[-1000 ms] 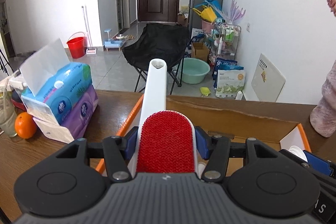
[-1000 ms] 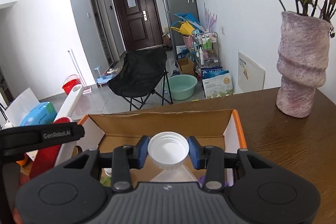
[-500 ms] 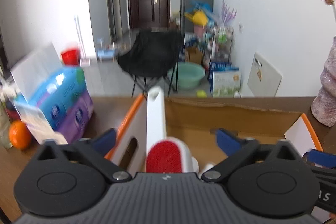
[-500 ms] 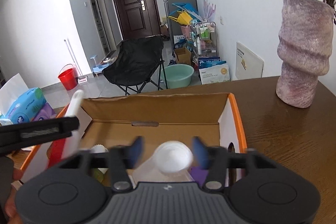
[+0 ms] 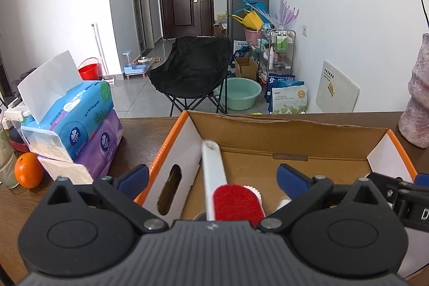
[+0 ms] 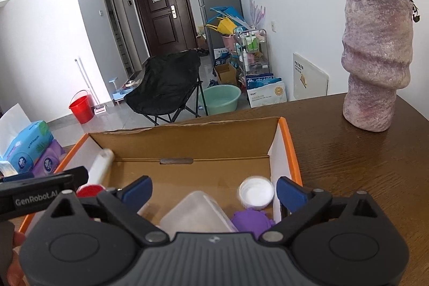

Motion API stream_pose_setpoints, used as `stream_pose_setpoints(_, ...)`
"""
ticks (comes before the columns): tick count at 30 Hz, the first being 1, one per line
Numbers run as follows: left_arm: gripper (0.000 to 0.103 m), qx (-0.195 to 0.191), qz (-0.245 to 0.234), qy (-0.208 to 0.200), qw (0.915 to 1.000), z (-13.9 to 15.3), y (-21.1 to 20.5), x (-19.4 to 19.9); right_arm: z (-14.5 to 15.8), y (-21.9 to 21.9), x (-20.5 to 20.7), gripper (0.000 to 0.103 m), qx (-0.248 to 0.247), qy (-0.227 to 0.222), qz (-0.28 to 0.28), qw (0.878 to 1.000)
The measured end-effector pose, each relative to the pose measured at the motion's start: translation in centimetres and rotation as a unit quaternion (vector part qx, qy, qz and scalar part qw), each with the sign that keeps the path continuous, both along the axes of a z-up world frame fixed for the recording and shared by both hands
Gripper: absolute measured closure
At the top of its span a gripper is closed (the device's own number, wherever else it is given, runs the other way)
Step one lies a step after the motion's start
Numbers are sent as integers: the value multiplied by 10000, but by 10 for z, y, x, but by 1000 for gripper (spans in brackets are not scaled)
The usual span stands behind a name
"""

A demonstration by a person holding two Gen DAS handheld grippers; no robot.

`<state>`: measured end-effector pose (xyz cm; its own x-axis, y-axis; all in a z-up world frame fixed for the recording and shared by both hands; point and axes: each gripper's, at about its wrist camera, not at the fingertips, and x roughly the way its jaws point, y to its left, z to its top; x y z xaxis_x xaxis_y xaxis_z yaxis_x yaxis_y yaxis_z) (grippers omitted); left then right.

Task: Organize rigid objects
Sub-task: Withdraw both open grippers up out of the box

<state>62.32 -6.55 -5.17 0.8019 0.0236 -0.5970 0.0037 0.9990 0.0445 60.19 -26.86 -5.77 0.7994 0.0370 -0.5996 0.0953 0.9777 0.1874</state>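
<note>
The red-padded white lint brush [image 5: 214, 178] lies in the orange-edged cardboard box [image 5: 171, 146], handle pointing away, between the wide-open, empty left gripper [image 5: 213, 177]; only the right wrist view shows the white round cap [image 6: 256, 192] between the still-opening, empty right gripper [image 6: 214, 190].

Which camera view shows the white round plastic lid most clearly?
The right wrist view: the white round plastic lid lies open-side up, slightly blurred, inside the cardboard box. The left wrist view does not show it.

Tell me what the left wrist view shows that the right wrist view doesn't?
Only the left wrist view shows an orange on the table beside the tissue packs.

Only the right wrist view shows a white cap, a clear plastic container and a purple toy lying in the box.

Both show the cardboard box, the lint brush inside it at its left wall, the tissue packs and the pink vase.
</note>
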Motion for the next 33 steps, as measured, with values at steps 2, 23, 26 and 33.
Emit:
stream_pose_setpoints(2, 0, -2, 20, 5, 10000, 0, 1, -1, 1, 0, -1, 4, 17, 7, -8, 10000)
stream_pose_setpoints(23, 0, -132, 57, -199, 9997, 28, 19, -56, 27, 13, -45, 0, -37, -115, 46, 9999)
stream_pose_setpoints(26, 0, -130, 23, -235, 9996, 32, 21, -70, 32, 15, -56, 0, -45, -160, 77, 9998)
stream_pose_setpoints(33, 0, -112, -47, -384, 9992, 40, 29, -108, 44, 18, -88, 0, -57, -275, 141, 9995)
